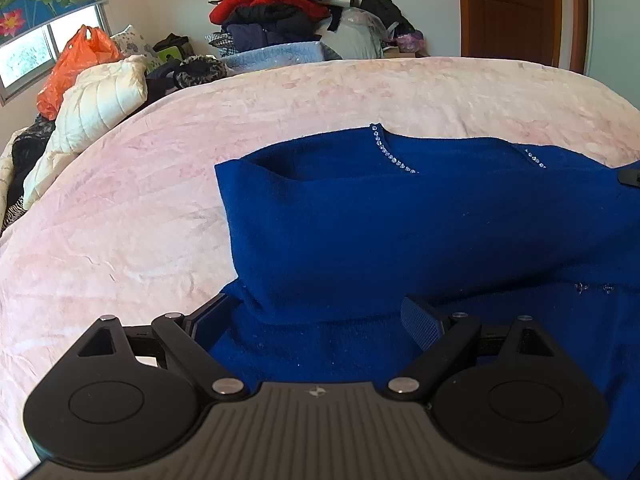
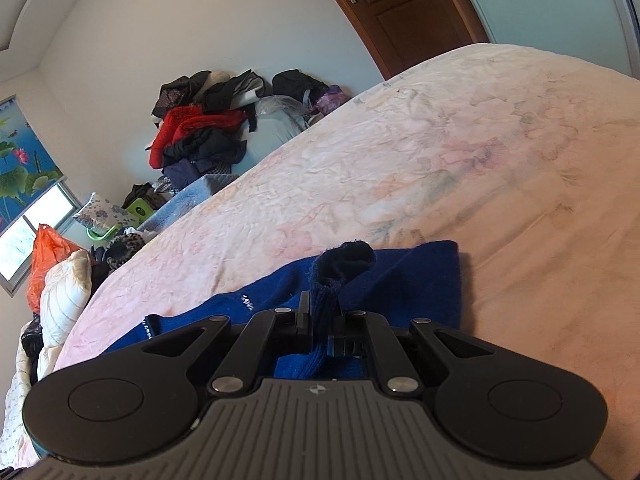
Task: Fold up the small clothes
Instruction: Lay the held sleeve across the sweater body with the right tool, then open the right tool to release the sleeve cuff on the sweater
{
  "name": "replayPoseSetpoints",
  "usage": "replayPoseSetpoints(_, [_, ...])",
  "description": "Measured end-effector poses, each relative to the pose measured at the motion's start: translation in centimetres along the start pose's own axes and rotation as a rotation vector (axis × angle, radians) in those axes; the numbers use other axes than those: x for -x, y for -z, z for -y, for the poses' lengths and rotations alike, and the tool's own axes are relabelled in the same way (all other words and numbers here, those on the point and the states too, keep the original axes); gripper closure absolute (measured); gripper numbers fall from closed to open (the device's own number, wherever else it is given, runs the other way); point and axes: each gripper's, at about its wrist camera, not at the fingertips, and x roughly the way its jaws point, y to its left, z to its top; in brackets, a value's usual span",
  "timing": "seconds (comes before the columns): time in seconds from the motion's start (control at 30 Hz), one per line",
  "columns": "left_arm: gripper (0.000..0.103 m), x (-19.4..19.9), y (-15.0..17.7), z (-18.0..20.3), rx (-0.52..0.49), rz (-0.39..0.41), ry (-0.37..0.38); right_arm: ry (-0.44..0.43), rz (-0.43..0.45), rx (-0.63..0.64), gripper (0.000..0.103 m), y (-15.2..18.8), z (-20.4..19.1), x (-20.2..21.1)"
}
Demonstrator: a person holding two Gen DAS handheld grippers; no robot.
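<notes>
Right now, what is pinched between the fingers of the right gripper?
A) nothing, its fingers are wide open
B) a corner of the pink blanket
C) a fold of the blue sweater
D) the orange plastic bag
C: in the right wrist view the right gripper is shut on a ribbed fold of the blue sweater, which sticks up between its fingers above the pink blanket.

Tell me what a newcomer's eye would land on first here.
A bright blue sweater lies on the pale pink blanket, one flap folded over. The right hand-held gripper pinches a fold of it, while the left hand-held gripper hangs open above it. A heap of clothes sits by the far wall.
</notes>
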Motion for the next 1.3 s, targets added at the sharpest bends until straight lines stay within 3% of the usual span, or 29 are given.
replayPoseSetpoints(0.5, [0.01,0.0,0.3,0.1,0.003,-0.012,0.004,0.036,-0.014,-0.014,0.091,0.7,1.1,-0.7])
replayPoseSetpoints(0.7, [0.01,-0.1,0.8,0.1,-0.001,-0.025,0.002,0.008,-0.032,-0.083,0.078,0.8,2.5,-0.6])
replayPoseSetpoints(0.8, [0.01,-0.1,0.8,0.2,0.001,-0.029,0.003,-0.003,-0.028,-0.107,0.078,0.7,3.0,-0.6])
replayPoseSetpoints(0.87, [0.01,-0.1,0.8,0.3,-0.003,-0.028,0.001,-0.01,-0.025,-0.115,0.089,0.6,3.2,-0.7])
replayPoseSetpoints(0.93, [0.01,0.0,0.8,0.3,-0.006,-0.026,0.001,0.0,-0.015,-0.088,0.092,0.5,3.0,-0.5])
replayPoseSetpoints(1.07, [0.01,0.1,0.8,0.4,-0.006,-0.022,0.006,0.018,0.021,-0.028,0.093,0.2,2.5,0.4])
replayPoseSetpoints(1.13, [0.01,0.0,0.8,0.5,-0.009,-0.027,0.003,0.029,-0.003,-0.006,0.093,0.2,2.4,0.1])
replayPoseSetpoints(1.23, [0.01,0.1,1.0,0.5,-0.005,-0.03,0.009,0.036,-0.044,-0.014,0.085,0.4,2.9,-0.4])
replayPoseSetpoints(1.3, [0.01,0.1,1.1,0.5,-0.008,-0.03,0.008,0.043,-0.016,-0.041,0.08,0.4,3.1,0.3])
